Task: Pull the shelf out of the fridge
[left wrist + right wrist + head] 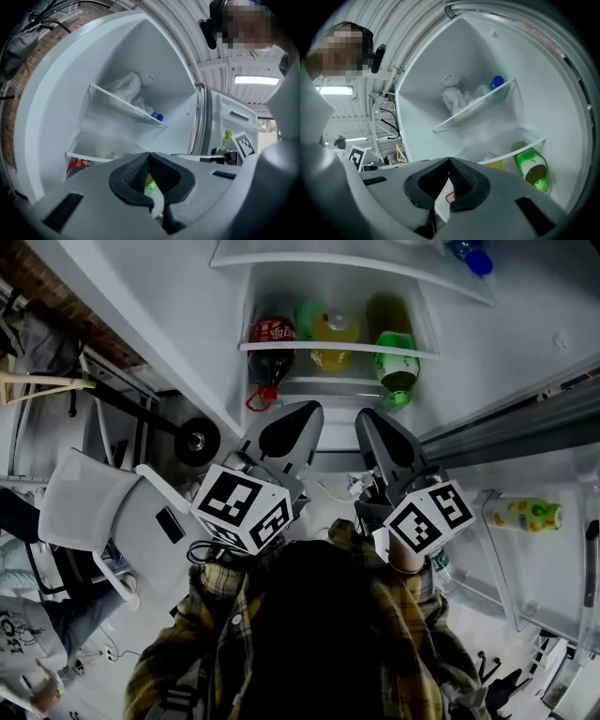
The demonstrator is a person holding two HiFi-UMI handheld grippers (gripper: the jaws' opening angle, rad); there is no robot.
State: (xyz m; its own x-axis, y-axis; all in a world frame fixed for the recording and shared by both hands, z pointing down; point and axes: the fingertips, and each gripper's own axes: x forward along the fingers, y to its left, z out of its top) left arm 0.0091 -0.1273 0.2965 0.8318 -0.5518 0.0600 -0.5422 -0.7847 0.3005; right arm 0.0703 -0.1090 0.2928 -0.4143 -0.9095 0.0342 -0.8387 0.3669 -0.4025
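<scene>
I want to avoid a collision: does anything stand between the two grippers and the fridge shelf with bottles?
Nothing visible does. The left gripper and the right gripper, jaws shut, have open air up to the shelf. A red bottle and a green bottle overlap its front edge in the head view.

Brick wall (pixel 45 285) at L, white chair (pixel 89 507) nr it, strip light (pixel 255 80) on corrugated ceiling (pixel 225 68).

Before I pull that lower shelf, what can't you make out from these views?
Lower shelf: left gripper view, front edge mostly behind the left hand-held gripper.
Blue-capped bottle: head view, cut off by the top edge.
White tag: right gripper view, mostly hidden by the right hand-held gripper; unidentifiable.
</scene>
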